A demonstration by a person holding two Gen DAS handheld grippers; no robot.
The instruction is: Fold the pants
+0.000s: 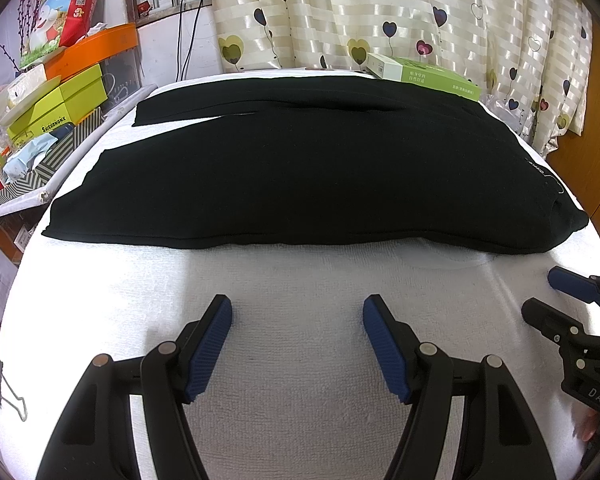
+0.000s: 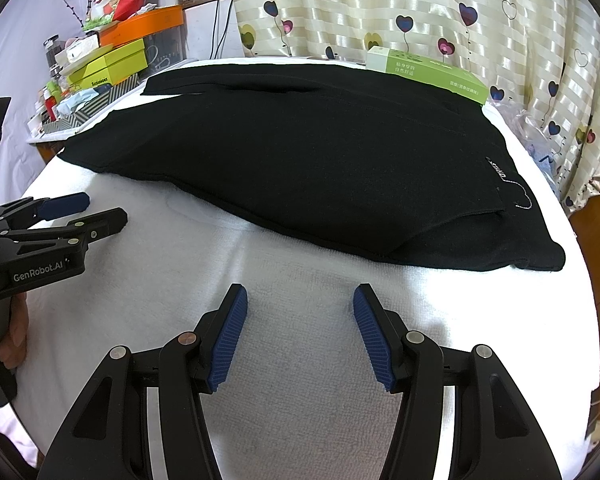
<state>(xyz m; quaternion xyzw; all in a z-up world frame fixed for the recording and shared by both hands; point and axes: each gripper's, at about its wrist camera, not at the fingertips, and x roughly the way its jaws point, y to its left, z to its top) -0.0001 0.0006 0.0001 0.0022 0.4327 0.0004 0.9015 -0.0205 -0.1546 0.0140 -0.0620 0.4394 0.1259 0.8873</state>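
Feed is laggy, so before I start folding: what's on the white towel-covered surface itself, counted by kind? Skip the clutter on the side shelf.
Black pants: 1, spread flat, both legs pointing left
Green and white box: 1, at the far edge, beside the pants
Grippers: 2, left gripper and right gripper, both open over bare white towel, touching no cloth
Total: 4
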